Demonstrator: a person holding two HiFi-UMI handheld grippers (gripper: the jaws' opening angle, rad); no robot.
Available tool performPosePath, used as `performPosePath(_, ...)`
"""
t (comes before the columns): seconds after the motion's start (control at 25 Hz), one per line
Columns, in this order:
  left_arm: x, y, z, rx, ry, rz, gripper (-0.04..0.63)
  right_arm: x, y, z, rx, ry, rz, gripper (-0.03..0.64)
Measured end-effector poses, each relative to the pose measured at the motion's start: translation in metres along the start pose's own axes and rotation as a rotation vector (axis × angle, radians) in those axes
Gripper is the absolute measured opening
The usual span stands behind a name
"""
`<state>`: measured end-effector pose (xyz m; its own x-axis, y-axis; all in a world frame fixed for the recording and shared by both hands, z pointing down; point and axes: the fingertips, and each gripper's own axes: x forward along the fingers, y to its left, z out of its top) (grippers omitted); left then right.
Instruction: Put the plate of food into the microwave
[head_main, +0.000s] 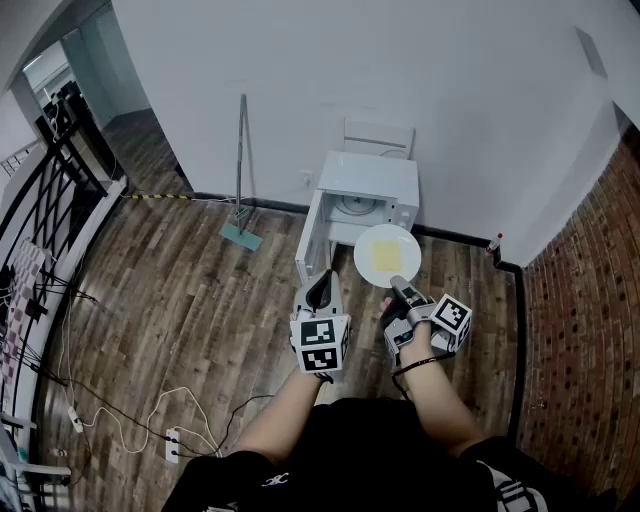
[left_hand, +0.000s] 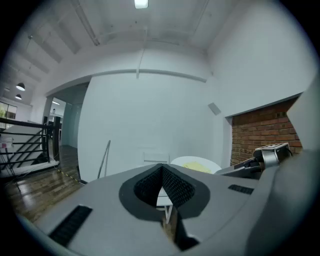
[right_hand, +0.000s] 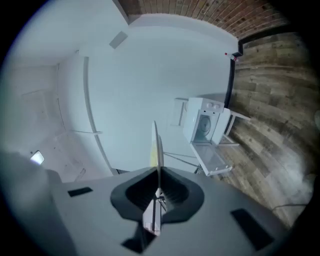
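Observation:
A white plate with flat yellow food on it hangs in the air in front of the white microwave, which stands on the floor with its door swung open. My right gripper is shut on the plate's near rim. In the right gripper view the plate shows edge-on between the jaws of the right gripper, with the microwave ahead. My left gripper hovers beside the plate's left, shut and holding nothing. The left gripper view shows the left gripper and the plate to its right.
A long-handled mop leans on the white wall left of the microwave. A white chair stands behind it. Cables and a power strip lie on the wooden floor at left, beside a black railing. A brick wall runs along the right.

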<state>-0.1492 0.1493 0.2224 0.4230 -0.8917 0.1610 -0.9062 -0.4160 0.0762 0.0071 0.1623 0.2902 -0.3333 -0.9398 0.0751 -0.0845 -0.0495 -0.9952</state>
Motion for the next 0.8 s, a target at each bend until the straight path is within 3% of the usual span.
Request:
performPosePath(0.2,-0.001,0.001,-0.004,0.001,0.000,0.007,-0.002,-0.001,0.007,-0.002,-0.012,0.007,0.023,0.025)
performPosePath(0.8,0.013,-0.003,-0.025,-0.018,0.045,-0.049,-0.002,-0.008,-0.020,-0.005,0.050,-0.030,-0.025,0.026)
